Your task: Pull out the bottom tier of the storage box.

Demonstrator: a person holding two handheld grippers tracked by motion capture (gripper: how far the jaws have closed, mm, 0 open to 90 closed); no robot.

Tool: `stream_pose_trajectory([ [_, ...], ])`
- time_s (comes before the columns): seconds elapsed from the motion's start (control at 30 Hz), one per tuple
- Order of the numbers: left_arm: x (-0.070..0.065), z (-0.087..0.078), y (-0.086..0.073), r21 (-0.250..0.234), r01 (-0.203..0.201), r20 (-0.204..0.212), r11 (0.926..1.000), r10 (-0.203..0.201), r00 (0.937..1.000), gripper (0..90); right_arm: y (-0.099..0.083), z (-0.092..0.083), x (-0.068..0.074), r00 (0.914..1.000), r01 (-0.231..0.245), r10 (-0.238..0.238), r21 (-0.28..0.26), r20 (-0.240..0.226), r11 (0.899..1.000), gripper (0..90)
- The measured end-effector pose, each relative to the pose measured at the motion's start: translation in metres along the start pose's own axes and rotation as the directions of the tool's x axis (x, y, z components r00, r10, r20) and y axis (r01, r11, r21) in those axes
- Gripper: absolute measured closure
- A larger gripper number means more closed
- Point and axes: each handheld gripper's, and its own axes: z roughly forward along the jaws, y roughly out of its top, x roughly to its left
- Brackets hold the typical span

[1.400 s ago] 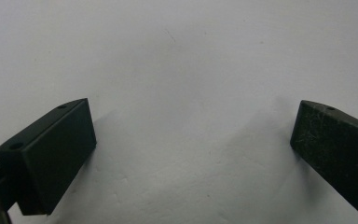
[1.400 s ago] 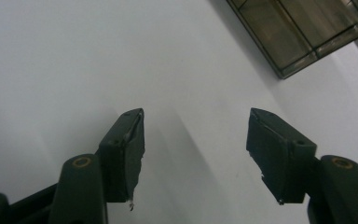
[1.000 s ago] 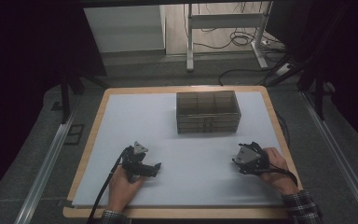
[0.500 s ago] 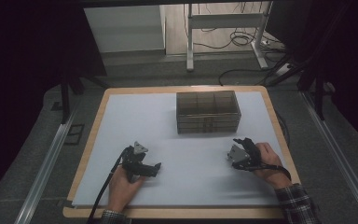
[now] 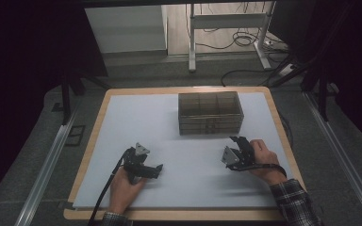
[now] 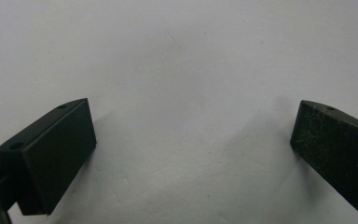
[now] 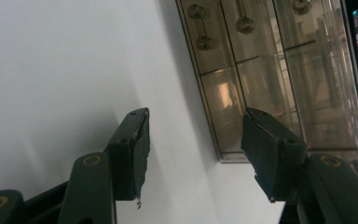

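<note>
A clear smoky drawer box point(image 5: 210, 113) with several compartments stands at the back middle of the white mat point(image 5: 169, 127). My right gripper point(image 5: 239, 140) lies just in front of its right end, pointing at it. In the right gripper view that box point(image 7: 261, 70) is close ahead, and the right gripper point(image 7: 196, 126) is open. Its jaws have just been closing a little, with nothing between them. My left gripper point(image 5: 158, 168) rests at the front left of the mat, pointing right. Seen in its own view, the left gripper point(image 6: 193, 135) is open wide over bare mat.
The mat lies on a wooden board point(image 5: 90, 155) with a raised rim. Metal rails point(image 5: 47, 165) run along both sides. Behind the board are a desk frame point(image 5: 226, 21) and loose cables point(image 5: 235, 42) on the floor.
My right hand has slid left and a little toward the drawer box, turning the gripper toward it. The left hand has stayed put.
</note>
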Motion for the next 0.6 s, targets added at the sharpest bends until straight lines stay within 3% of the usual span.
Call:
stream_pose_trajectory([
  [0.17, 0.0, 0.0, 0.0, 0.0, 0.0, 0.0, 1.0, 0.0, 1.0, 0.0, 0.007, 0.009, 0.002, 0.9977, 0.055, -0.056, 0.01, 0.039, 0.998, 43.4],
  [0.3, 0.0, 0.0, 0.0, 0.0, 0.0, 0.0, 1.0, 0.0, 1.0, 0.0, 0.01, 0.013, 0.002, 0.9963, 0.072, -0.073, 0.015, 0.046, 0.997, 43.5],
  [0.6, 0.0, 0.0, 0.0, 0.0, 0.0, 0.0, 1.0, 0.0, 1.0, 0.0, 0.02, 0.028, 0.007, 0.9846, 0.146, -0.149, 0.042, 0.092, 0.988, 45.6],
])
